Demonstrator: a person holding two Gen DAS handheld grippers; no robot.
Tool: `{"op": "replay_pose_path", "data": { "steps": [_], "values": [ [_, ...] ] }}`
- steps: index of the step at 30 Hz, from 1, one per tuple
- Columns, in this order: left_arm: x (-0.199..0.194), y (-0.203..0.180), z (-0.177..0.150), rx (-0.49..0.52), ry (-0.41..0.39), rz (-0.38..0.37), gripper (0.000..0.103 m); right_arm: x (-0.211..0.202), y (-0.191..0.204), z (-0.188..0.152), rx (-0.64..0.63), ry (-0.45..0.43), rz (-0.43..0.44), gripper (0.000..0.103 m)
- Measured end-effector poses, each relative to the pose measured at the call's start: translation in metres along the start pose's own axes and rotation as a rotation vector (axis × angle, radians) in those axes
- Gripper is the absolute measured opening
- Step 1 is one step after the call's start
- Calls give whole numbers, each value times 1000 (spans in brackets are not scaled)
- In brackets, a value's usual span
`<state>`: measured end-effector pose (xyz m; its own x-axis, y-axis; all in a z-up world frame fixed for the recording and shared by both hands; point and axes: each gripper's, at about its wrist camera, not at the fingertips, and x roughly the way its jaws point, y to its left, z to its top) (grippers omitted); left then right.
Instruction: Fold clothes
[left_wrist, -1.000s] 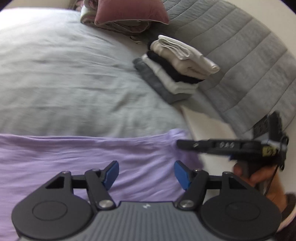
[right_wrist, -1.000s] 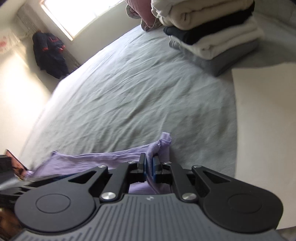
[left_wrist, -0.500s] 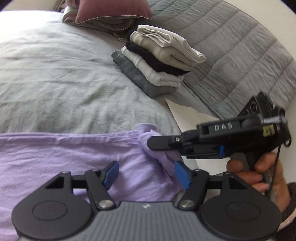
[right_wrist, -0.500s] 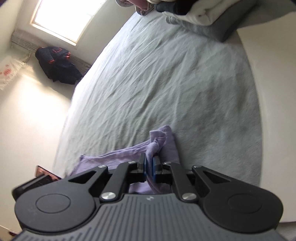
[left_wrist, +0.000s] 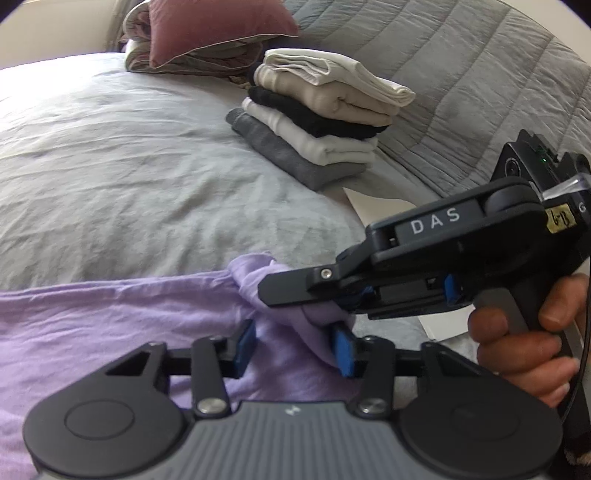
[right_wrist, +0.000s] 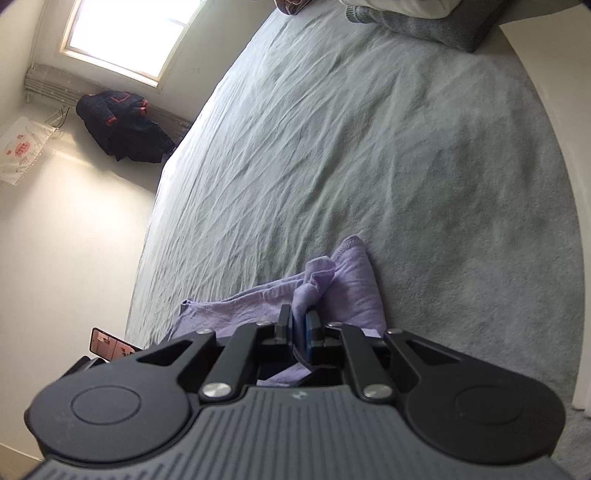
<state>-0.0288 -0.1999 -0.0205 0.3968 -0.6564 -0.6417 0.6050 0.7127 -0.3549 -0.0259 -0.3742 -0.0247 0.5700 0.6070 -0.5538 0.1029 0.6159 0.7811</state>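
A lilac garment (left_wrist: 110, 325) lies spread over the near part of the grey bed (left_wrist: 147, 166). My right gripper (left_wrist: 291, 297), held by a hand (left_wrist: 524, 339), comes in from the right and is shut on a bunched corner of it. In the right wrist view the pads of that gripper (right_wrist: 299, 328) pinch the fold of the lilac garment (right_wrist: 343, 288), which stands up in front of them. My left gripper (left_wrist: 293, 347) sits just below that bunch. Its jaws are closing, with lilac cloth between the blue pads (left_wrist: 341, 350) and a gap still showing.
A stack of folded clothes (left_wrist: 317, 114) sits at the far right of the bed, with pillows (left_wrist: 207, 29) behind it and a grey quilt (left_wrist: 461, 74) beside it. A dark jacket (right_wrist: 122, 129) hangs under the window (right_wrist: 122, 33). A phone (right_wrist: 107, 341) stands at the left.
The left jaws have narrowed around the cloth. The right gripper has carried the bunched corner leftward, up to the left gripper, and its view has rolled.
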Motion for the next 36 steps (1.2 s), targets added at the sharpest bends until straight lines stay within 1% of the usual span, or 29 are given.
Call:
{"op": "replay_pose_path", "data": {
  "steps": [1,2,3,5,15,26,36],
  "values": [
    [0,1,0,-13,12,10,27,1,1,1,-3,2,0,8],
    [-1,2,0,-28,23,15,18,3,3,1,-5,4,0,9],
    [-2,5,0,-46,29,12,12,4,4,1,-8,5,0,9],
    [-5,10,-1,-76,33,-2,7,8,7,1,-16,8,-1,9],
    [-27,29,-4,-105,35,18,6,22,20,-2,-50,30,20,9],
    [-57,53,-5,-101,27,56,6,41,41,-5,-89,62,47,8],
    [-85,78,-7,-136,-2,77,6,59,61,-7,-127,93,78,8]
  ]
}}
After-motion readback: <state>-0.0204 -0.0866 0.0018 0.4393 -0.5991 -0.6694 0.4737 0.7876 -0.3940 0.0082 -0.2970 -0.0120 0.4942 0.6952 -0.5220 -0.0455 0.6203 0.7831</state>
